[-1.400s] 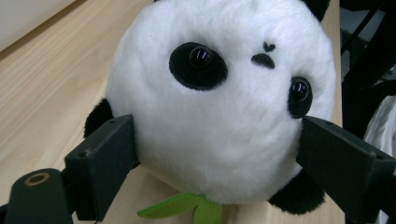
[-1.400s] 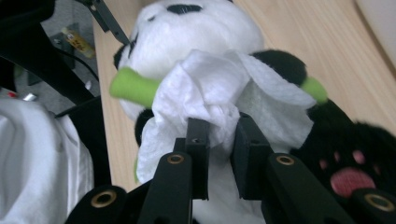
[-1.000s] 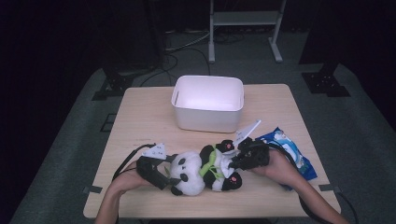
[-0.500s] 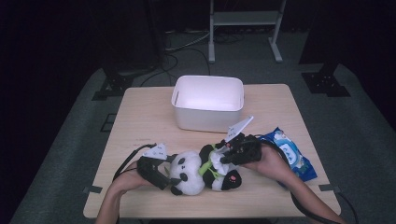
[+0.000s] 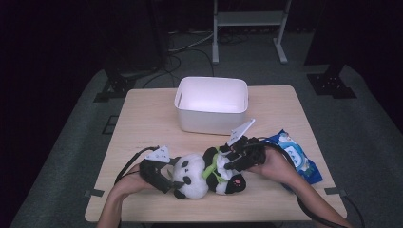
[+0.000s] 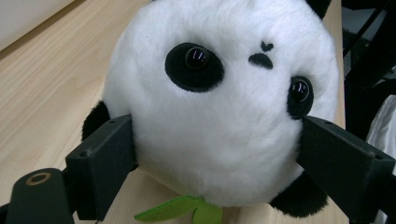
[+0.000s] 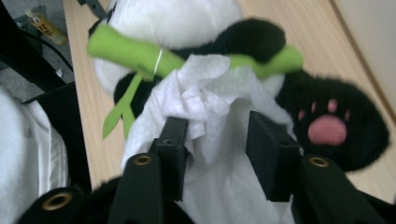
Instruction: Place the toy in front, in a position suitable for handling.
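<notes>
Left claw [image 6: 219, 154] is clamped on the plush panda's [image 5: 190, 173] head; right claw [image 7: 215, 158], just been opening, straddles a crumpled white tissue [image 7: 210, 107] on its belly. Lying on the bench [image 5: 142, 123], the soft, light, squashy toy grips best by head or limbs.

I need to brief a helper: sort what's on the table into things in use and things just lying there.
In use: plush panda, clamped at its head by the left tool; white tissue on its belly, between the right tool's just-opened jaws.

Lying about: white bin, blue wipes packet.
</notes>
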The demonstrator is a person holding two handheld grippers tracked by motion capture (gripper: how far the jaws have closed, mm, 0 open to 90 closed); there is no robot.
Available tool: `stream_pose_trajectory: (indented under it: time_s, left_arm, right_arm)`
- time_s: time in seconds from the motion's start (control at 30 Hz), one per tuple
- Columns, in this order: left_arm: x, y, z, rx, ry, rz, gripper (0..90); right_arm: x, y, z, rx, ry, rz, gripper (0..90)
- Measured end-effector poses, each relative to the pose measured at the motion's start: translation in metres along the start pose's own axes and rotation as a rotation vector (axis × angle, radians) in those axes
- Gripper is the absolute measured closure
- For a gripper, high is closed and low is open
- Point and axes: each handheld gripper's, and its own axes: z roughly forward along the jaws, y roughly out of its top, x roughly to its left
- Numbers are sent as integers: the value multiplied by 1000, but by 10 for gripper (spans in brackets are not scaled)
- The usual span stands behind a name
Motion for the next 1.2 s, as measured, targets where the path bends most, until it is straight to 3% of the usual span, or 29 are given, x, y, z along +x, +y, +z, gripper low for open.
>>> stream_pose_trajectory:
  time_s: [0.1, 0.27, 0.53, 0.63, 0.9, 1.07, 1.2]
  left_arm:
    - [0, 0, -1, 2, -2, -1, 116]
    - [1, 1, -3, -1, -4, -5, 115]
    - [-2, 2, -1, 1, -7, 18, 125]
    - [-1, 1, -1, 1, -7, 14, 128]
    - [-1, 0, 0, -5, -6, 13, 127]
    - [0, -1, 1, 2, -5, 12, 128]
    - [2, -2, 1, -2, -5, 4, 127]
  right_arm:
    - [-1, -10, 2, 7, 21, 12, 492]
    - [3, -19, 7, 8, 38, 26, 506]
    - [12, -25, 5, 0, 1, -5, 789]
    - [11, -23, -3, -11, 1, -13, 836]
    - [2, 2, -24, -71, -91, -22, 838]
    - [-10, 12, -21, -67, -140, 7, 837]
    - [-16, 11, -11, -62, -127, 20, 826]
